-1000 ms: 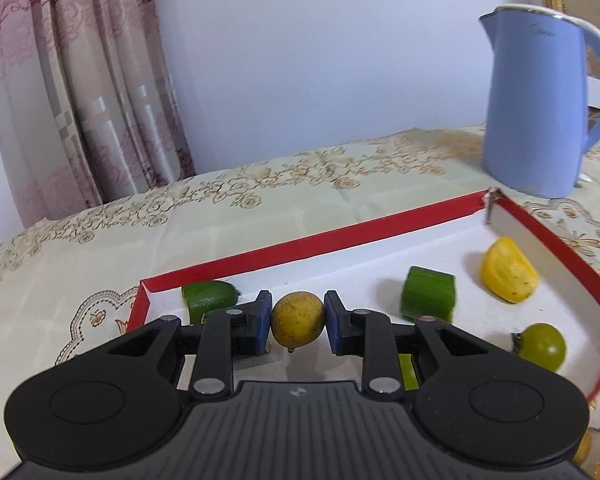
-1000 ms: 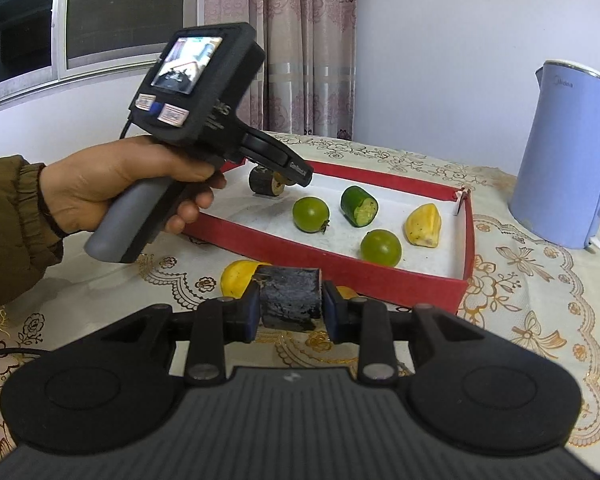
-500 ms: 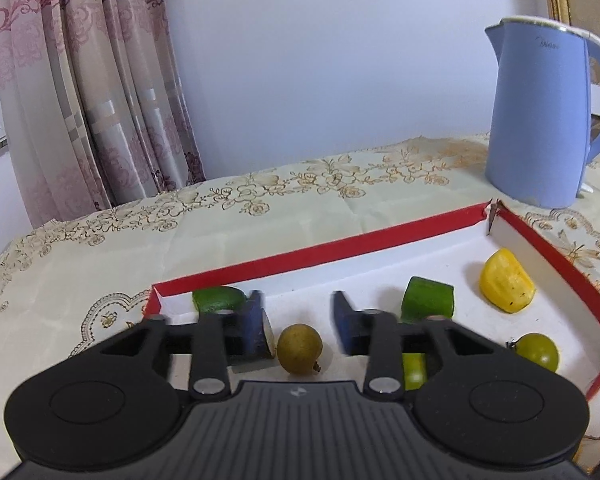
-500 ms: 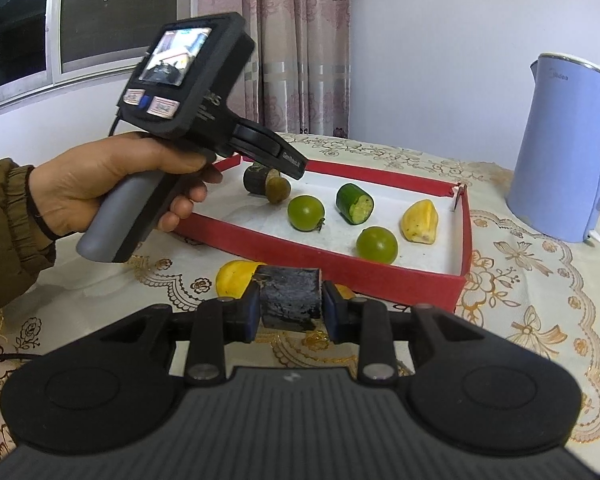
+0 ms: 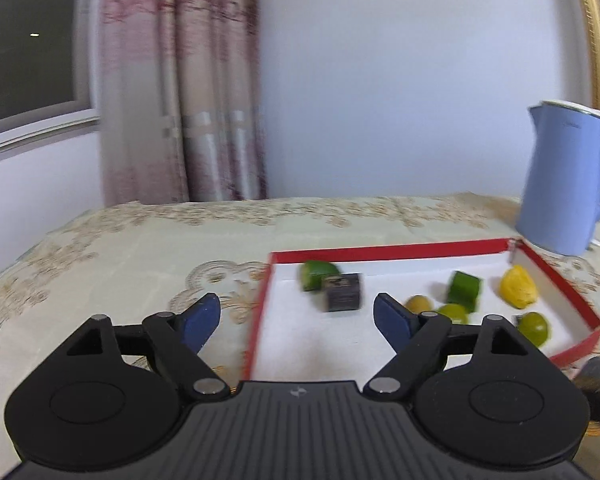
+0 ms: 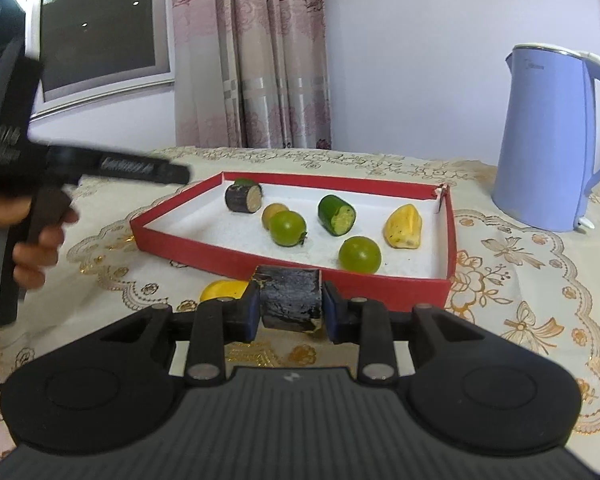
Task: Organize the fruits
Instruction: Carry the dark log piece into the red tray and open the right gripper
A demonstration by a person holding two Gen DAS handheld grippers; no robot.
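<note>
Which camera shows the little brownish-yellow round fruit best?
The right wrist view: the small brownish-yellow fruit is sharp there, lying in the red tray behind a green round fruit. The left wrist view is blurred and its tool's finger half hides it.

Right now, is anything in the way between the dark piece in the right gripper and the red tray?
Only the red tray's own near wall. The right gripper is shut on the dark piece, just outside that wall. Past it, a green fruit lies close; to that fruit's left the white floor is bare.

Red tray (image 6: 236, 263) white inside; pale-blue kettle (image 6: 548, 140); cream tablecloth (image 6: 520, 280) with gold floral embroidery; pink patterned curtain (image 6: 256, 60).
</note>
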